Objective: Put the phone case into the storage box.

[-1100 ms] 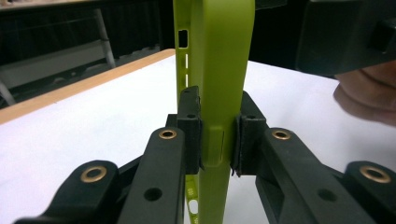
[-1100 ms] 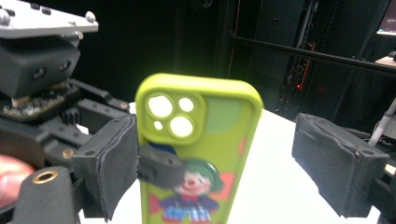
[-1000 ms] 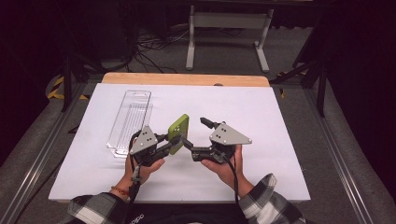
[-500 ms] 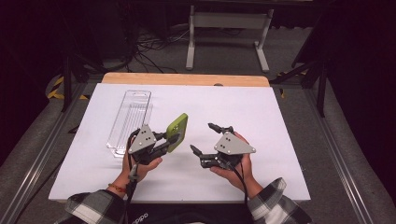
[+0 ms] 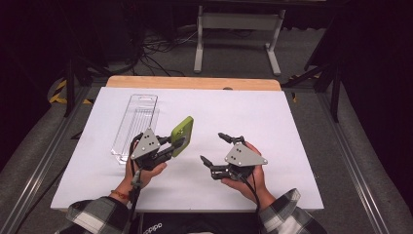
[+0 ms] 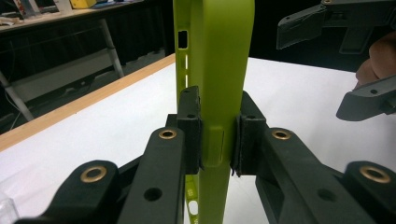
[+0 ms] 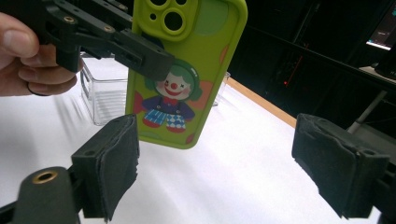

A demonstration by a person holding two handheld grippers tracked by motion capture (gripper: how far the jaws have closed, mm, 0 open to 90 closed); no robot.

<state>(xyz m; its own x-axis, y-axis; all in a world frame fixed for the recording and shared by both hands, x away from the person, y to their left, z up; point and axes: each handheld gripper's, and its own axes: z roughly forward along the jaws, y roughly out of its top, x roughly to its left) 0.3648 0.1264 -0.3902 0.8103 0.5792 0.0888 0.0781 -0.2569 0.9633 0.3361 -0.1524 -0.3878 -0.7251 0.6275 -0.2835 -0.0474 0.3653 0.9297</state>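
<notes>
A lime-green phone case (image 5: 182, 135) with a clown picture on its back (image 7: 187, 60) is held upright and off the white table (image 5: 272, 112). My left gripper (image 5: 176, 143) is shut on it, its pads pinching the case's two faces (image 6: 219, 70) near the lower half. My right gripper (image 5: 211, 146) hangs to the right of the case, a short gap away, open and with nothing between its pads (image 7: 112, 163). It faces the case's printed back.
A long clear plastic package (image 5: 136, 124) lies on the table's left half, just behind the left gripper. Bare white table spreads to the right and far side. A wooden edge (image 5: 195, 83) runs along the back, with dark floor and a stand beyond.
The right gripper has drawn back from the phone case, moving right, toward the person and a little lower. The left gripper and the case have stayed put.
</notes>
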